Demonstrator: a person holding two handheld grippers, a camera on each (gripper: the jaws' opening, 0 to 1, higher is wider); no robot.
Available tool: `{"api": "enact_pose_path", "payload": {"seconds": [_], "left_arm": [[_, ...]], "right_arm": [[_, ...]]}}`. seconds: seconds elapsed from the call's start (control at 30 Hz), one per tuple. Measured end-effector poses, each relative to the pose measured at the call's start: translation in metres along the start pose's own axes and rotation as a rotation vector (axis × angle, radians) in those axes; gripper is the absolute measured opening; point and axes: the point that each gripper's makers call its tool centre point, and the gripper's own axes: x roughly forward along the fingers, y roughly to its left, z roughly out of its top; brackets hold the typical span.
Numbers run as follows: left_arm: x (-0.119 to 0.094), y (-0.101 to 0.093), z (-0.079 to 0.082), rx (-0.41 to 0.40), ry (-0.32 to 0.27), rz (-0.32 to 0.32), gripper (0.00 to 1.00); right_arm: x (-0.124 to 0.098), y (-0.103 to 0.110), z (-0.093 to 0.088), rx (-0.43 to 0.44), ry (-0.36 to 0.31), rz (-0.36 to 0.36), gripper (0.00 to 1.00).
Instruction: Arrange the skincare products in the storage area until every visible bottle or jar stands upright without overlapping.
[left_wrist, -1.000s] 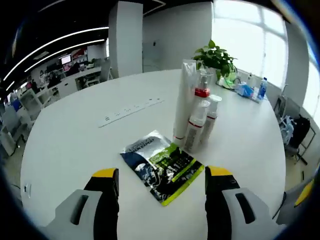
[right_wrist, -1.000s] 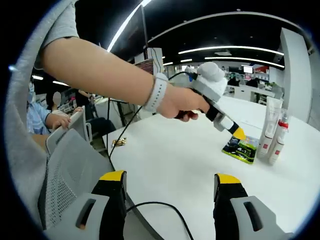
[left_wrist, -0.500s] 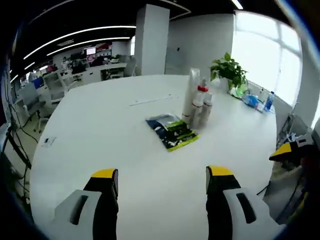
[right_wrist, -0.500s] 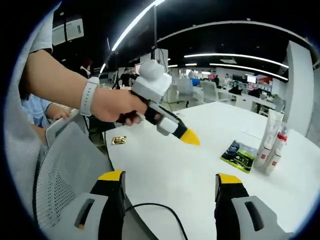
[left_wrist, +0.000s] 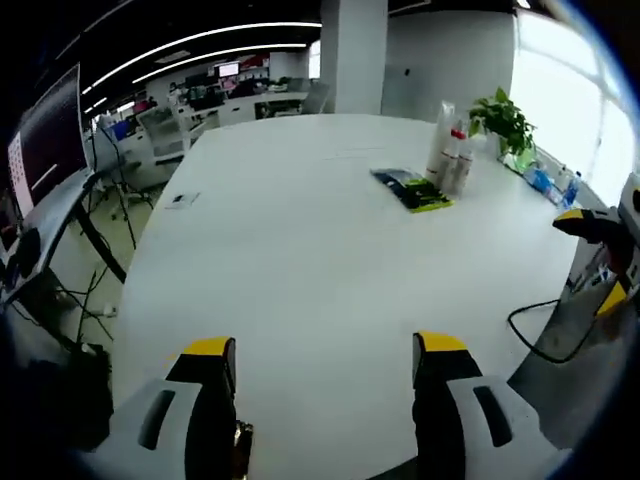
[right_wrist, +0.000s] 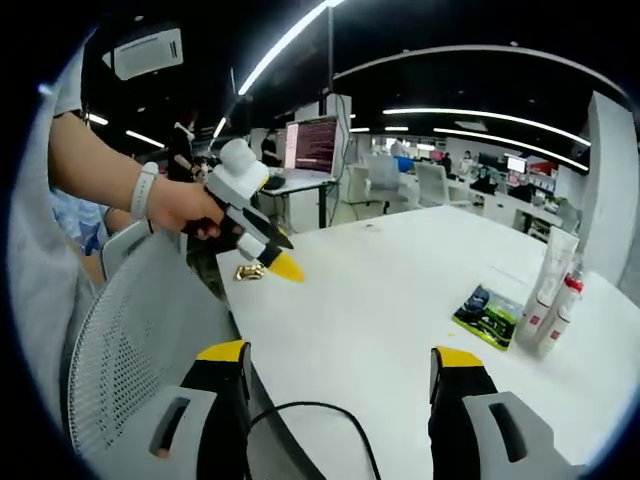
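Left tool (left_wrist: 318, 345) open over white table (left_wrist: 300, 240), open-plan office

We see bright window (left_wrist: 575, 90) daylight glaring at far right, ceiling light strips (right_wrist: 480, 108) overhead, fisheye bending at soft edges.

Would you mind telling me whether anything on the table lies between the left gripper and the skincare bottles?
Nothing visible blocks the way. Bare white table stretches from the open left gripper to the bottles, which stand upright at the far side. The dark and green sachet lies flat just in front of them.
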Motion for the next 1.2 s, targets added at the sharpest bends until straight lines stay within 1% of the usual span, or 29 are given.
{"api": "enact_pose_path", "payload": {"seconds": [0.13,0.23,0.27,0.33,0.4,0.5,0.57,0.67,0.73,0.83,0.9,0.97,1.03,1.13,1.2], "left_arm": [[-0.010,0.024,-0.012,0.039,0.050,0.025,0.64],[-0.017,0.039,-0.020,0.072,0.089,0.026,0.63],[-0.019,0.046,-0.025,0.098,0.113,0.030,0.63],[-0.023,0.055,-0.030,0.125,0.138,0.040,0.62],[-0.026,0.067,-0.038,0.207,0.188,0.040,0.62],[-0.028,0.073,-0.051,0.268,0.256,0.017,0.62],[-0.026,0.078,-0.058,0.283,0.290,0.016,0.61],[-0.023,0.083,-0.067,0.285,0.328,0.006,0.62],[-0.021,0.081,-0.070,0.275,0.332,-0.012,0.63],[-0.017,0.081,-0.079,0.261,0.355,-0.038,0.63],[-0.016,0.082,-0.086,0.252,0.378,-0.045,0.62],[-0.014,0.085,-0.093,0.261,0.406,-0.046,0.61],[-0.013,0.085,-0.094,0.265,0.414,-0.052,0.60],[-0.012,0.087,-0.094,0.262,0.419,-0.046,0.56],[-0.011,0.085,-0.093,0.251,0.412,-0.057,0.56]], "right_arm": [[0.001,0.001,-0.001,-0.002,0.005,0.007,0.73],[0.001,0.001,-0.001,0.003,0.009,0.011,0.73],[0.001,0.002,-0.001,0.004,0.008,0.013,0.73],[0.001,0.002,-0.002,0.004,0.010,0.016,0.73],[0.002,0.003,-0.003,0.002,0.016,0.019,0.73],[0.002,0.004,-0.004,0.002,0.022,0.024,0.73],[0.003,0.004,-0.005,0.001,0.028,0.028,0.73],[0.004,0.004,-0.007,0.006,0.038,0.031,0.72],[0.005,0.004,-0.007,0.006,0.043,0.033,0.72],[0.005,0.004,-0.007,0.008,0.044,0.034,0.72],[0.006,0.004,-0.009,0.010,0.051,0.032,0.72],[0.006,0.003,-0.010,0.010,0.052,0.031,0.72],[0.006,0.002,-0.011,0.011,0.058,0.028,0.72],[0.006,0.002,-0.012,0.015,0.061,0.027,0.72],[0.007,0.001,-0.013,0.018,0.064,0.025,0.72]]}}
